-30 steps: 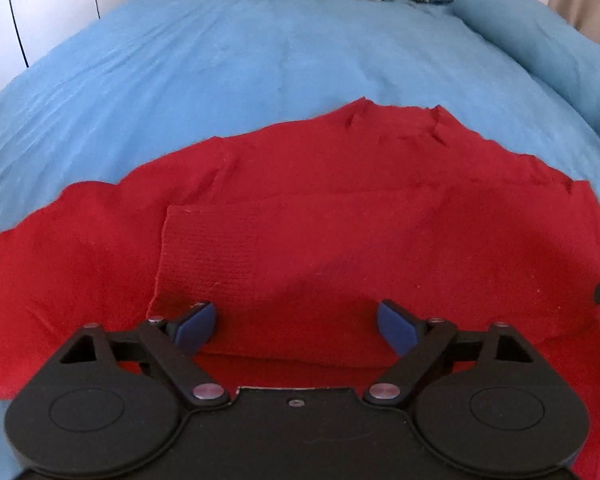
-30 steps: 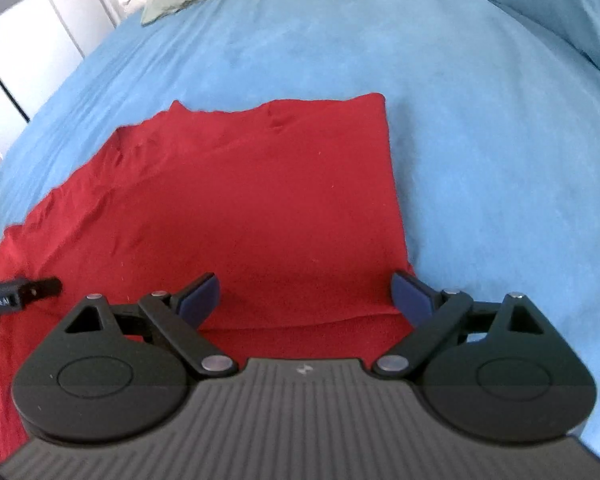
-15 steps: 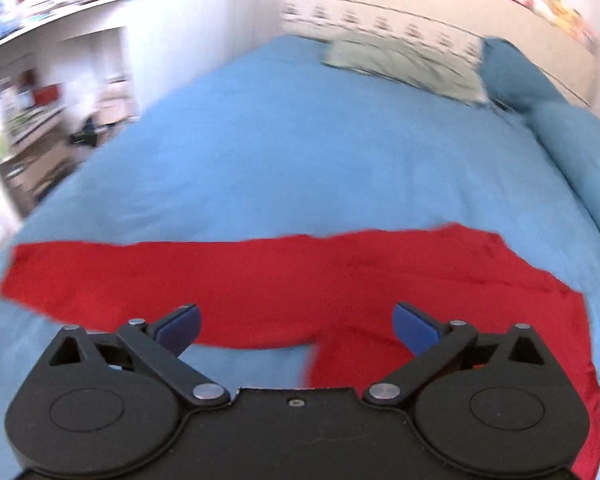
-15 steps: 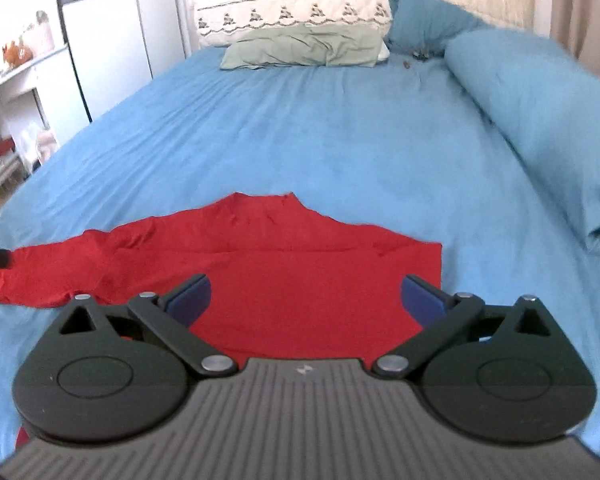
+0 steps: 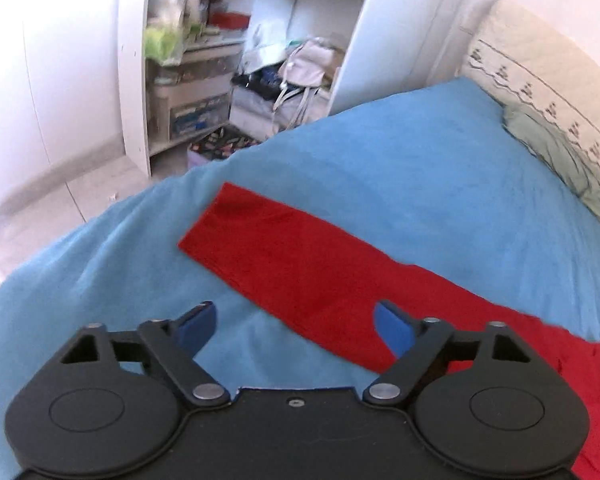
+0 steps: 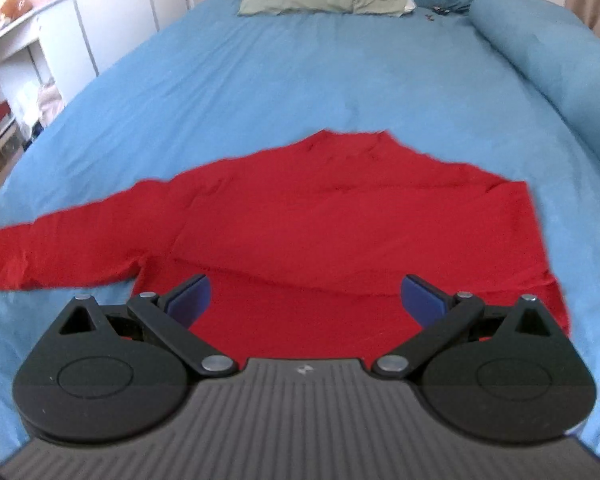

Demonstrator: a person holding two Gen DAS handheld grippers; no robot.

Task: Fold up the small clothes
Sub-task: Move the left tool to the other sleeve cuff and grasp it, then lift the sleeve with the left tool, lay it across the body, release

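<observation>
The red top (image 6: pixel 340 232) lies flat on the blue bed (image 6: pixel 300 72), ahead of both grippers. One side looks folded in already; the other sleeve (image 5: pixel 284 264) stretches out, unfolded. The left gripper (image 5: pixel 296 328) hovers over it, jaws closing on nothing. The right gripper (image 6: pixel 304 300) is spread wide, empty.

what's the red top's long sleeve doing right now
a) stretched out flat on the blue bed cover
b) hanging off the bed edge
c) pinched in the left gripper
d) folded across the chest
a: the sleeve of the red top lies spread out flat on the blue bed cover, ahead of the left gripper, whose closing jaws hold nothing.
</observation>
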